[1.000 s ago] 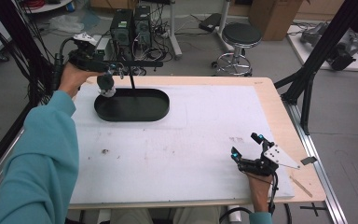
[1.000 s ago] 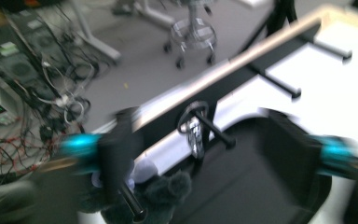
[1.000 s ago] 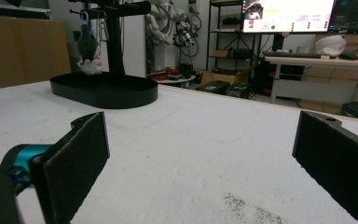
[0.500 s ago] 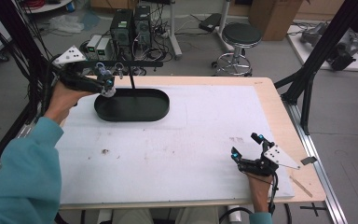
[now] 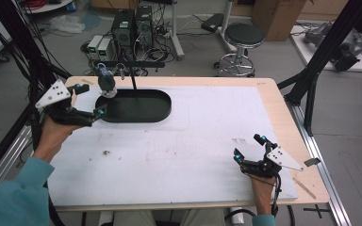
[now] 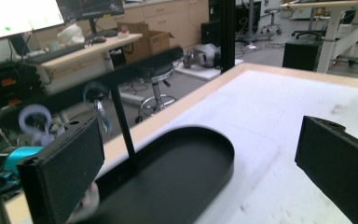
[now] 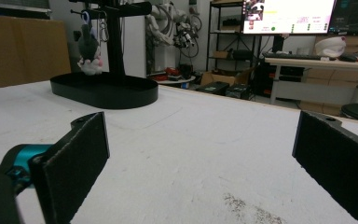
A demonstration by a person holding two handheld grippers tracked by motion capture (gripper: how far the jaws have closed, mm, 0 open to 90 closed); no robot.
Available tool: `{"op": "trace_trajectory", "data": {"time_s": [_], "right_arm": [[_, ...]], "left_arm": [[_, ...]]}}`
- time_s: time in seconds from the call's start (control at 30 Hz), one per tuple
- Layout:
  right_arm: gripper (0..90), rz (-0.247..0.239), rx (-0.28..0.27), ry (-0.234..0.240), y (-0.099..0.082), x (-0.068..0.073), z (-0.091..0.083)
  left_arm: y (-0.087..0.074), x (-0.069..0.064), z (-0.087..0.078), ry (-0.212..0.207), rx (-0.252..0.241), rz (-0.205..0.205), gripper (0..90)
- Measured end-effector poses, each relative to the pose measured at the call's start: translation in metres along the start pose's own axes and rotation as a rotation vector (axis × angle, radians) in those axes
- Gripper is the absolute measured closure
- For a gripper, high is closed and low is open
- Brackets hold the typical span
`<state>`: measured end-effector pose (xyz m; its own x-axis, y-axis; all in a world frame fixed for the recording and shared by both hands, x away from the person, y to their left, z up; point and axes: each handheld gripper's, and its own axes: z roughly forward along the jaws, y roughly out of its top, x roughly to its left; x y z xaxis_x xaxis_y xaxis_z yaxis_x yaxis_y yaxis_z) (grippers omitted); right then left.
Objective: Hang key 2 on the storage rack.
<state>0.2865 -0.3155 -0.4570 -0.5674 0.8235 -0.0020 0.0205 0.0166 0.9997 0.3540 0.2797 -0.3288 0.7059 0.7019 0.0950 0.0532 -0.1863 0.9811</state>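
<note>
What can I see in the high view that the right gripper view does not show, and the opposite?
The high view alone gives the left gripper, open beside the tray, the right gripper from above, open over the white mat, and a round stool beyond the table. The right gripper view alone gives lit monitor screens and a desk. Both show the black oval tray and the small plush toy hanging from its stand.

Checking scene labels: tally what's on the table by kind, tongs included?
Black oval tray with hanging stand: 1
Plush keychain toy hung on the stand's bar: 1
Tongs: 2, left tongs open beside the tray, right tongs open at the near right of the table
Total: 4
</note>
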Motion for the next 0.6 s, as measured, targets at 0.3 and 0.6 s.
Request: {"op": "trace_trajectory", "data": {"time_s": [0.3, 0.6], "right_arm": [[2.9, 0.009, 0.003, -0.003, 0.0, 0.0, 0.0], [2.9, 0.008, 0.003, -0.001, 0.0, 0.0, 0.0]], "left_arm": [[-0.05, -0.02, -0.02, -0.014, -0.044, -0.066, 1.7], [-0.104, -0.04, -0.04, 0.016, -0.113, -0.102, 1.7]]}}
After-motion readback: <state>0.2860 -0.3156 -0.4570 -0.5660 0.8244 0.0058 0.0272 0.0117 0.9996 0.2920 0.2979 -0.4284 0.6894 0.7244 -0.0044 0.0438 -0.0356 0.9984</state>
